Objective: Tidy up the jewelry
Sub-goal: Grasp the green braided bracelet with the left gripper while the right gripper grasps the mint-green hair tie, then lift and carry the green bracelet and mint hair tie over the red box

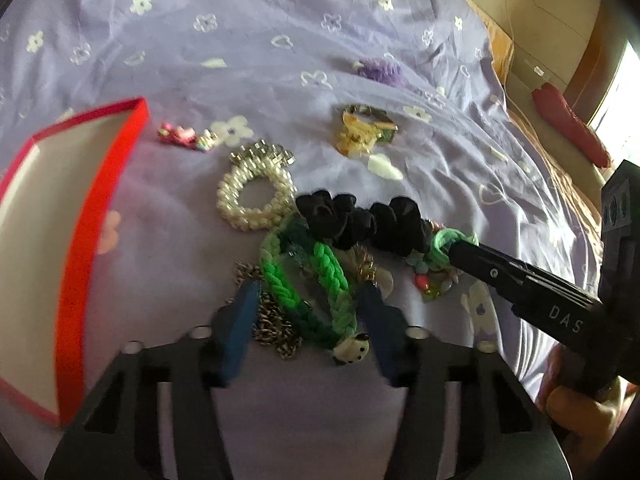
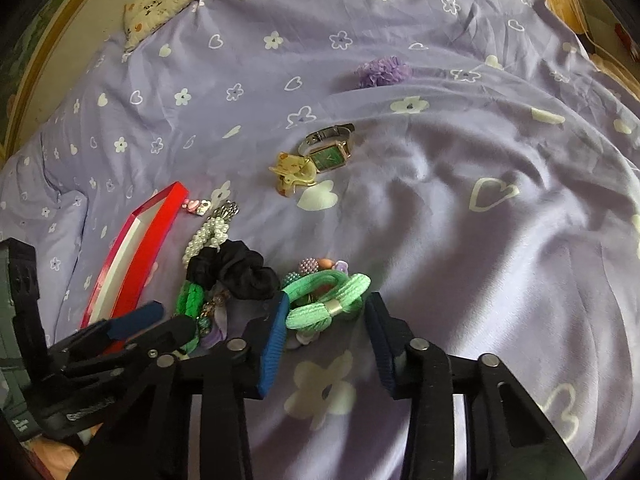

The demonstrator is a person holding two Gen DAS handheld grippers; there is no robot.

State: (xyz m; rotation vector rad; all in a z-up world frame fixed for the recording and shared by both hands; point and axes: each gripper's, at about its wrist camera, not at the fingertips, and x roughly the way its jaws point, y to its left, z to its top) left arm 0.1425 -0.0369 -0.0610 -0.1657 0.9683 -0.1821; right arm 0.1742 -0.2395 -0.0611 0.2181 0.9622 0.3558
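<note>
Your tongs straddle the jewelry pile on the bed.
Left tongs (image 1: 308, 312) released around the green braid (image 1: 320, 276); right tongs (image 2: 326, 326) released around the mint band (image 2: 328, 296).

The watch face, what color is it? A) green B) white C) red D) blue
A: in the right wrist view the square watch lying on the purple bedsheet shows a green face.

A lilac flowered bedsheet (image 2: 460, 208), bright daylight, perhaps a window (image 1: 624, 92), at right.
</note>
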